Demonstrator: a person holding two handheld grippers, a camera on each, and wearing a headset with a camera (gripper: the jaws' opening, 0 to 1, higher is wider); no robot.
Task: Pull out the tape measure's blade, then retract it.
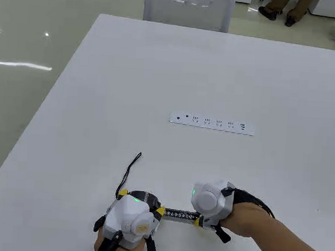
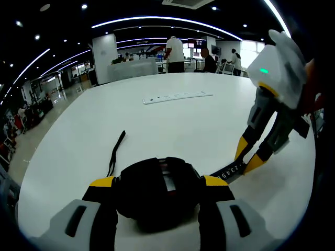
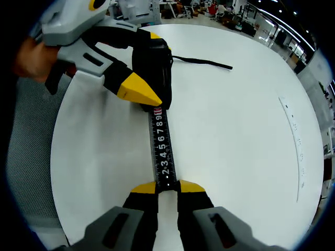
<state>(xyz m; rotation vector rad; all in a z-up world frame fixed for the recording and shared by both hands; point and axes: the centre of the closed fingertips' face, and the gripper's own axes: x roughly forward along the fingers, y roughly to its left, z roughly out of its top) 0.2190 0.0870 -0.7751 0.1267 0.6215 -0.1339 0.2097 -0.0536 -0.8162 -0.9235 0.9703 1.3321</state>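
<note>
The left gripper [image 2: 158, 182] is clamped on the black tape measure [image 3: 154, 60], one yellow-tipped jaw on each side of it. The right gripper [image 3: 167, 186] is closed on the free end of the blade [image 3: 161, 144], which is pinched between its jaw tips. A short length of blade is drawn out. It runs straight between the two grippers, just above or on the surface, and its numerals from 2 to 9 can be read in the right gripper view.

In the head view both grippers sit at the near edge of the table [image 1: 159, 73], the left gripper on the left and the right gripper close to its right. A hand [image 1: 247, 218] is wrapped around the right one. The tape measure's thin black strap [image 1: 130, 171] trails away from it toward the far left and lies loose on the tabletop.

The tabletop is plain white and matte. Farther out, near its middle, a white power strip [image 1: 211, 123] lies flat, well apart from the grippers.

Beyond the far edge stands a pale chair [image 1: 187, 6]. To the left of the table the floor [image 1: 36, 36] is glossy grey-green and reflects the lights. In the left gripper view, long curved light strips [image 2: 162, 20] cross a dark ceiling, and several people [image 2: 175, 52] stand far behind the table in a wide open hall.
</note>
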